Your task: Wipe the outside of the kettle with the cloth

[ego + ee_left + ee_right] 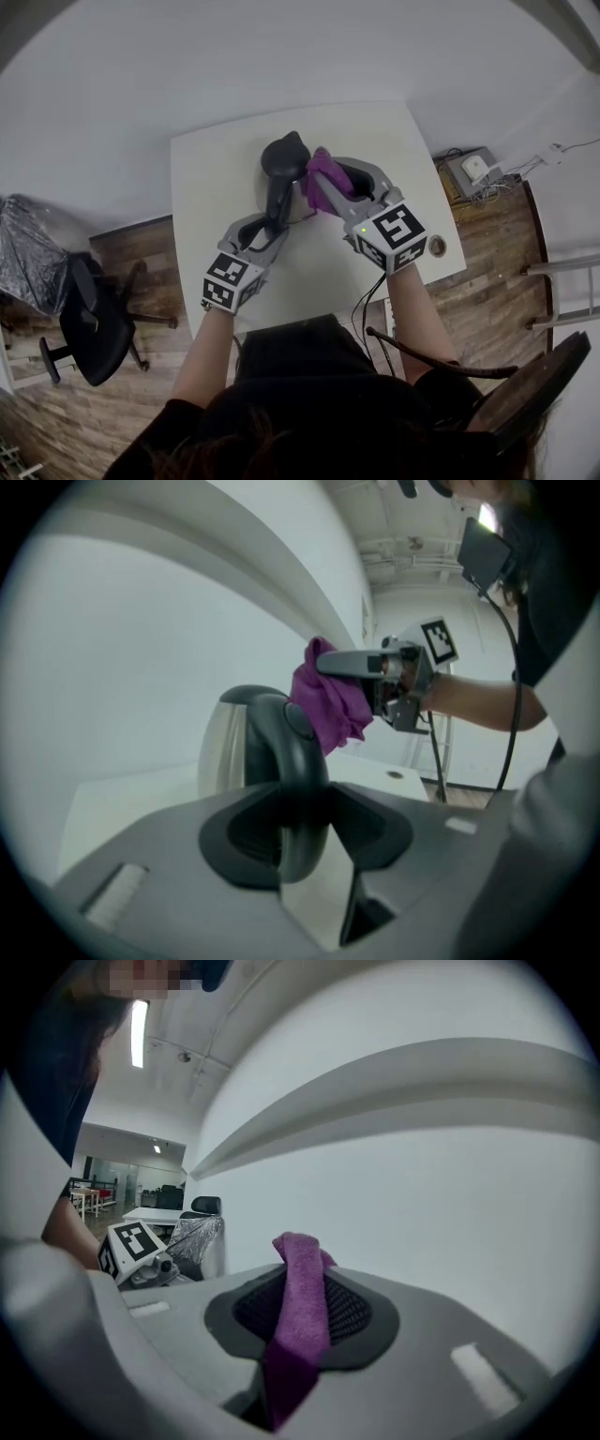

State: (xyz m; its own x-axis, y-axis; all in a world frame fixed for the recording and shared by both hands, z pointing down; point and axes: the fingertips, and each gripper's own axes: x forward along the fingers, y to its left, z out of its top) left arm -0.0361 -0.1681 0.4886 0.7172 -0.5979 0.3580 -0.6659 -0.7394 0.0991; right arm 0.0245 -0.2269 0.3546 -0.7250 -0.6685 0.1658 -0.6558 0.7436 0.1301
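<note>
A steel kettle with a dark lid and handle stands on the white table. My left gripper is shut on that handle, near the table's middle. My right gripper is shut on a purple cloth and hangs just right of the kettle's top. In the left gripper view the cloth hangs beside the lid, close to it; whether they touch I cannot tell. The right gripper view shows only the cloth pinched between the jaws, with wall behind.
A black office chair stands on the wood floor at the left. A power strip and box lie on the floor at the right, near a round cable hole in the table. Black cables hang at the table's front edge.
</note>
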